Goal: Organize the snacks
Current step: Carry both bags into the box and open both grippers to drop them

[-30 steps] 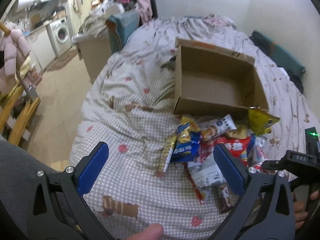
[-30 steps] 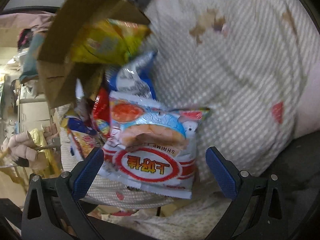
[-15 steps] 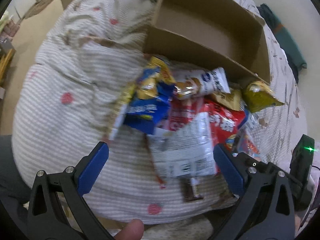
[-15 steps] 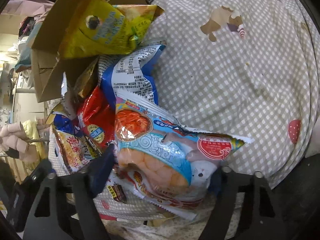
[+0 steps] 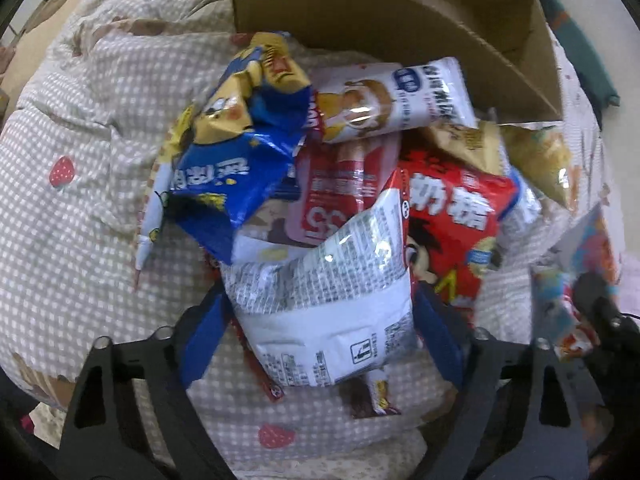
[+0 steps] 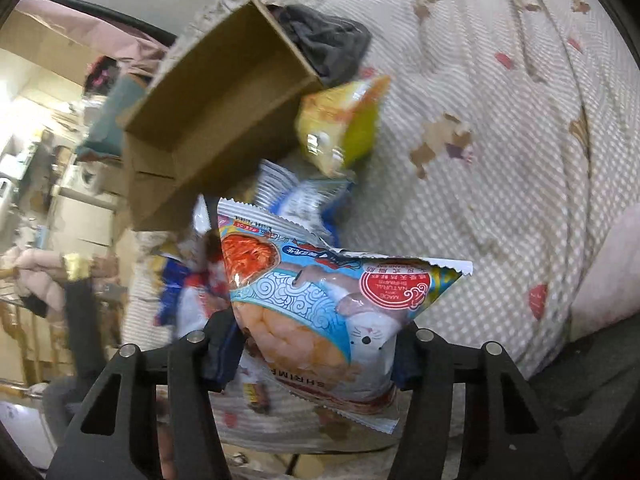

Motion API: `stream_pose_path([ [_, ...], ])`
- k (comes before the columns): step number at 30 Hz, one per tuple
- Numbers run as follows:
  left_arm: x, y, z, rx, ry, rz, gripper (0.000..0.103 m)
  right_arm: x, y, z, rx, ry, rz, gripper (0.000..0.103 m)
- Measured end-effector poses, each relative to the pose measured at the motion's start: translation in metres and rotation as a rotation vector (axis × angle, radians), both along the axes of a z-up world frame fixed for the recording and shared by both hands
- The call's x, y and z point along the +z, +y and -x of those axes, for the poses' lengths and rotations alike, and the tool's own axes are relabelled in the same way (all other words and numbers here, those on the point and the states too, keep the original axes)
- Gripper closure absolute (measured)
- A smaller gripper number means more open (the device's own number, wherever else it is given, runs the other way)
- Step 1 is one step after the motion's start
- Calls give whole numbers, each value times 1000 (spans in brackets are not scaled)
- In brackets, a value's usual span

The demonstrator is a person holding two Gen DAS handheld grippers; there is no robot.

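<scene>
Left wrist view: your left tool (image 5: 320, 340) points down at the snack heap on the bed (image 5: 80, 220). Its jaws are closing, with the white packet (image 5: 324, 308) between them; the blue pads sit at the packet's two side edges, and I cannot tell whether they press yet. The packet lies print-side up at 6 o'clock in the heap, overlapping a red bag (image 5: 452, 224) at 3 o'clock and a pink-red pack (image 5: 340, 184) at 12. A blue bag (image 5: 232, 160) lies crumpled at 10 o'clock, and a white tube-shaped pack (image 5: 400, 100) rests against the cardboard box (image 5: 380, 12) at 12.

Right wrist view: your right tool (image 6: 316, 356) grips the shrimp-chip bag (image 6: 320, 312) across its lower body, jaws closing further on it. The bag stands clear of the heap, its crimped top edge toward 1 o'clock. The cardboard box (image 6: 216, 116) sits open at 11 o'clock, a yellow bag (image 6: 344, 124) leaning at its near corner.

Handling, as a judgement: these are light, air-filled foil pouches, soft and slippery, with brittle contents. Squeeze too hard and chips crush or the pouch squirts out sideways. Take the white packet across its lower width, low on the body, not at the thin seam. Expect the overlapped bags to shift as it lifts.
</scene>
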State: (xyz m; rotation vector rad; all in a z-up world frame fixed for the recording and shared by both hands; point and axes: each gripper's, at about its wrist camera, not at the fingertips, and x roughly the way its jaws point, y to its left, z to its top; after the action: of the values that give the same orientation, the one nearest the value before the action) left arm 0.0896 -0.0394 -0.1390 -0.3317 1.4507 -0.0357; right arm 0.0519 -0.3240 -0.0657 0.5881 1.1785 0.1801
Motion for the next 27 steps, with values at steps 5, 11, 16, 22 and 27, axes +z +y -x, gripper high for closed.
stream_pose_path([
  [5,15,11,13,1,-18,-11,40,-3,11,-4,21,4,2,44],
  [11,38,26,31,-17,-57,-81,45,-5,28,-5,40,-12,-4,44],
  [16,74,32,47,-14,-133,-134,46,1,36,-4,58,-50,-5,44],
  [22,119,29,54,-33,-261,-226,46,19,39,-2,72,-146,-21,44],
  [27,135,29,34,-45,-346,-278,46,30,39,-3,77,-192,-38,44],
])
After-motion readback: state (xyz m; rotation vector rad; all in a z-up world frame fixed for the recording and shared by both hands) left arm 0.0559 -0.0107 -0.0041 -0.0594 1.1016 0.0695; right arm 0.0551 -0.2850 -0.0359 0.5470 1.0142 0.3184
